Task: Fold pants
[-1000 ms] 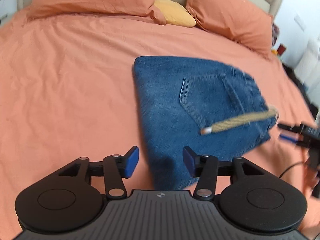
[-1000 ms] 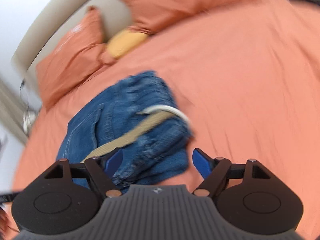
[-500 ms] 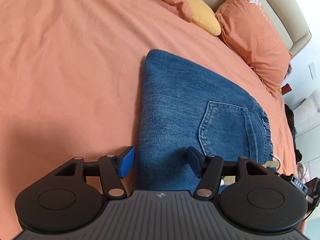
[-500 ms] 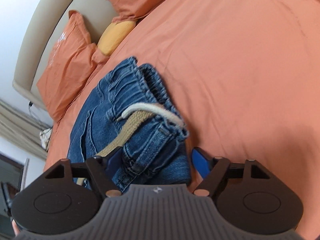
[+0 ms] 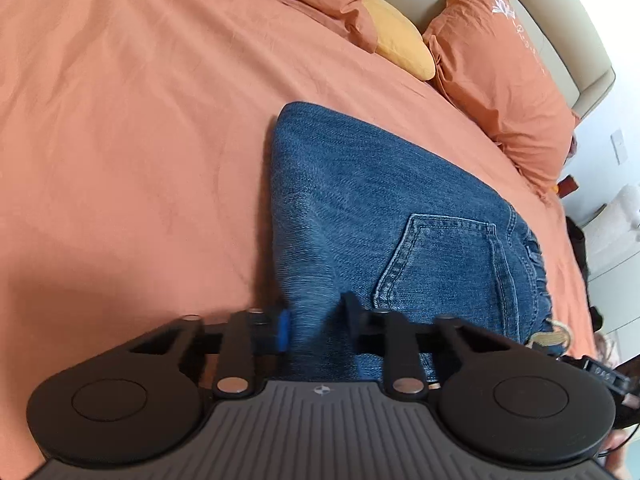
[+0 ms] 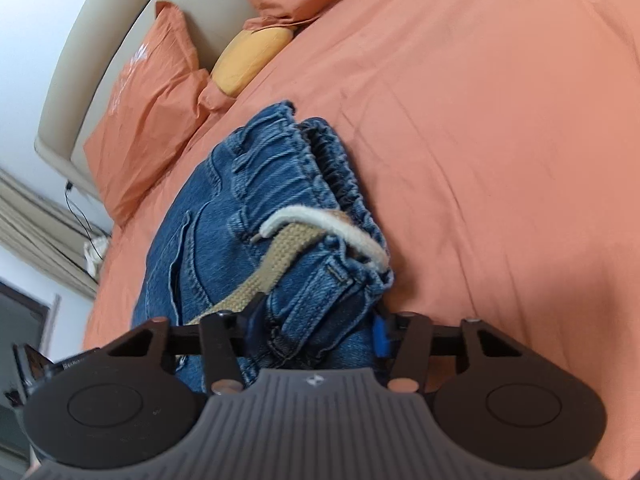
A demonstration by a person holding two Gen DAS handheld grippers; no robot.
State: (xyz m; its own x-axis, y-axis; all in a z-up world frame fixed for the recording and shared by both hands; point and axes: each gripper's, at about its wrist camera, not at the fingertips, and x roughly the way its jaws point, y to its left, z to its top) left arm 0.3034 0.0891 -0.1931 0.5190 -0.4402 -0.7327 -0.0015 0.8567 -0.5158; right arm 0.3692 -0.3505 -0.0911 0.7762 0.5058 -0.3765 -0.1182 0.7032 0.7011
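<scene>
Overhead, orange bedspread, beige headboard.

You are looking across a bed covered in an orange sheet, lightly creased. At its head runs a padded beige headboard, with orange pillows leaning against it and a small yellow cushion tucked between them. Behind the headboard the wall is white and brightly lit. From your right wrist view, a black cable hangs down beside the bed, near pale pleated curtains.
</scene>
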